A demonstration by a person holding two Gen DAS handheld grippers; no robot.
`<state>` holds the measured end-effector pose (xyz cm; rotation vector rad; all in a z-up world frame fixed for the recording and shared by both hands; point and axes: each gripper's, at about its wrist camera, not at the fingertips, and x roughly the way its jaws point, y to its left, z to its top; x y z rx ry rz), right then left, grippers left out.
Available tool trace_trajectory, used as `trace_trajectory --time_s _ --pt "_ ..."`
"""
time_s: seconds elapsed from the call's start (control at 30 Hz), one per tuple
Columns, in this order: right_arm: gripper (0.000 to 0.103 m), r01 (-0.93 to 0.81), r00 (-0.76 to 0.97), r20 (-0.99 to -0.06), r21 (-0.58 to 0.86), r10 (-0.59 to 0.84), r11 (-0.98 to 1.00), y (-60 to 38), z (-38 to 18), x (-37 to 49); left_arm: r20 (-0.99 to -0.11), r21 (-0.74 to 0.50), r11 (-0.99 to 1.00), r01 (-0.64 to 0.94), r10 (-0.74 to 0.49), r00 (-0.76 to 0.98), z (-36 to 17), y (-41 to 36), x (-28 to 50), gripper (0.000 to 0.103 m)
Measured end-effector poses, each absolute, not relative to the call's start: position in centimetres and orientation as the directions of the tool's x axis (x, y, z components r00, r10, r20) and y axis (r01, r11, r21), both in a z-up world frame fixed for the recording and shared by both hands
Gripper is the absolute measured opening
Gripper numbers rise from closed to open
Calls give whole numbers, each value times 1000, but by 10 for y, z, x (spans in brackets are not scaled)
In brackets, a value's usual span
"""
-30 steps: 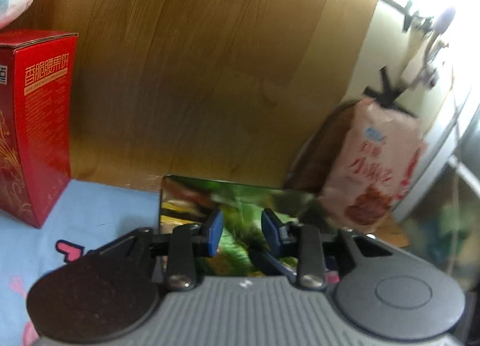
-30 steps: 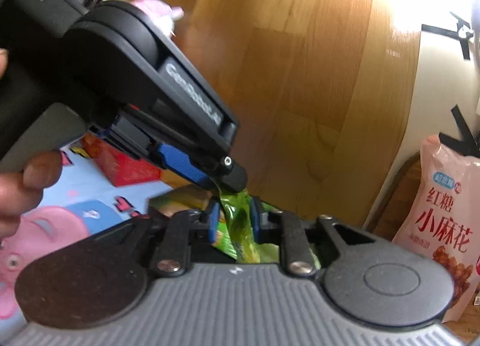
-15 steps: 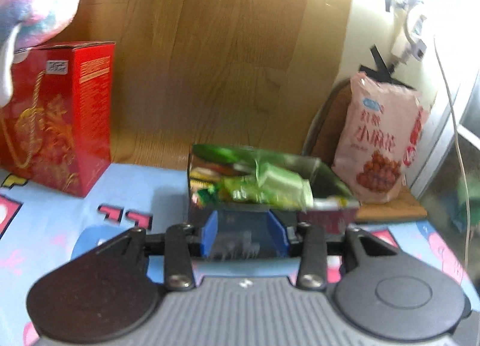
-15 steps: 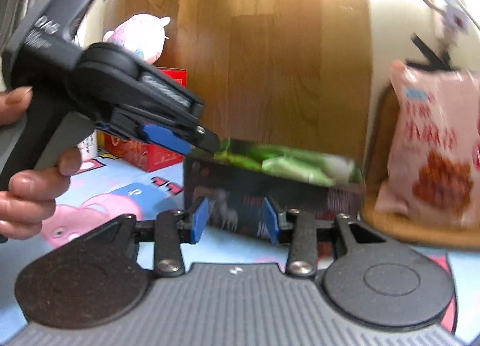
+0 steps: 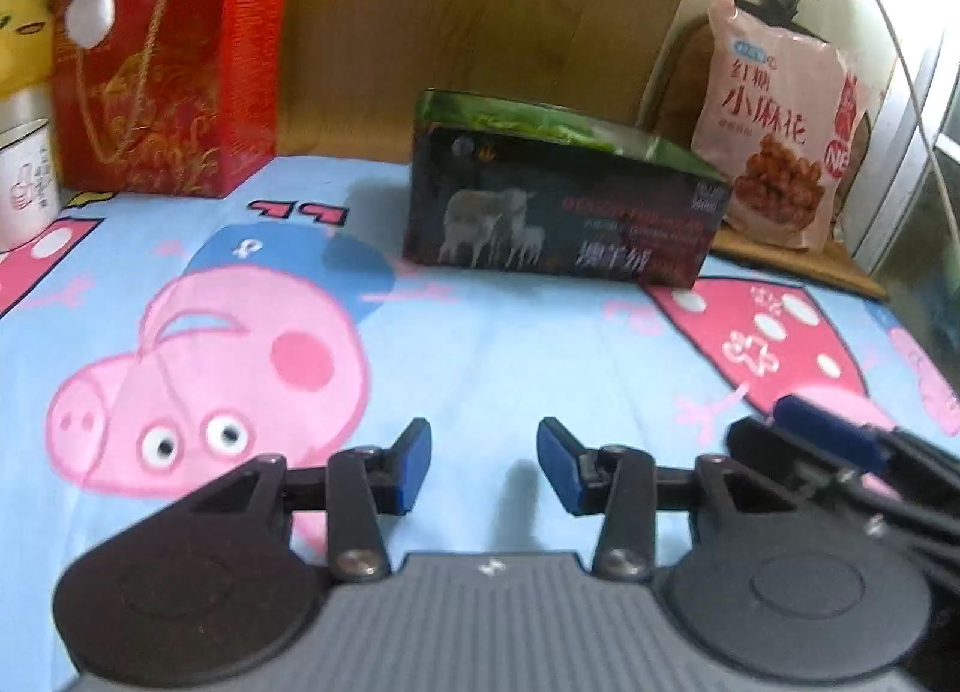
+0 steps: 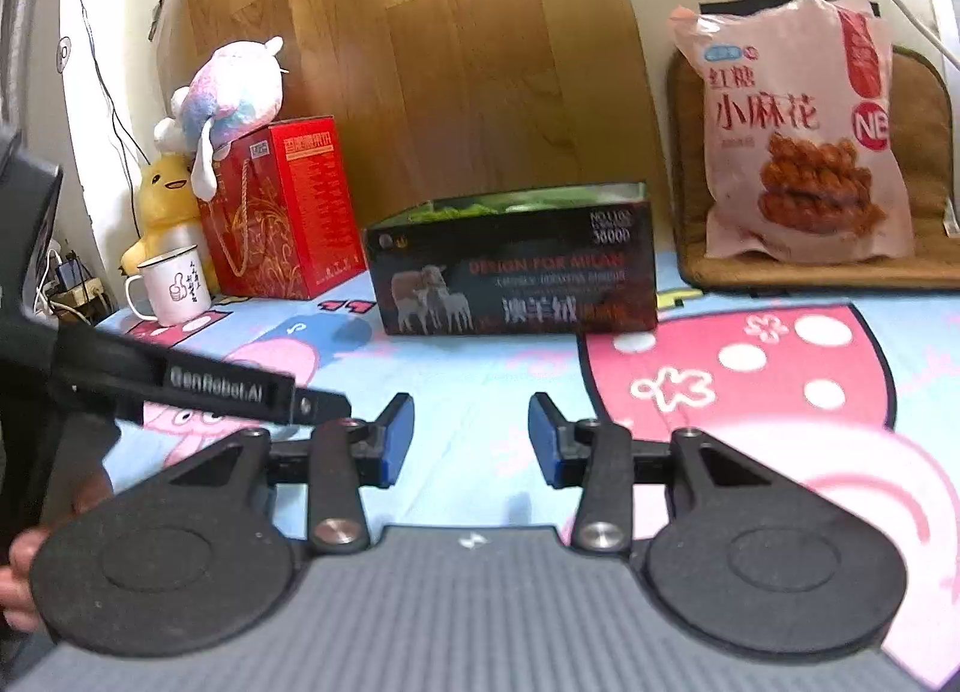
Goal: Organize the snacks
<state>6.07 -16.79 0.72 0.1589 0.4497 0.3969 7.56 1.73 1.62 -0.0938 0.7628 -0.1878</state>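
Both jaws stand spread and empty: the left hand-held gripper and the right hand-held gripper hover over the cartoon-print sheet. At 12 o'clock ahead sits the dark sheep-print box holding green snack packets; the pink snack bag leans at 2 o'clock.

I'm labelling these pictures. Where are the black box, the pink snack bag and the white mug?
black box (image 6: pixel 516 284), right wrist view, front panel.
pink snack bag (image 6: pixel 792 128), right wrist view, printed front.
white mug (image 6: pixel 177 284), right wrist view, side wall.
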Motion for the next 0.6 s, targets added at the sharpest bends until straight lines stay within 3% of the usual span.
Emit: trace_trajectory --time_s 0.5,0.6 --pt "50 -289 843 -349 348 409 892 -186 4 45 -609 5 996 92 -70 790 8 12 44 47" --pt "55 -286 847 -344 351 406 892 -187 4 44 -607 4 996 93 -71 792 8 12 45 48"
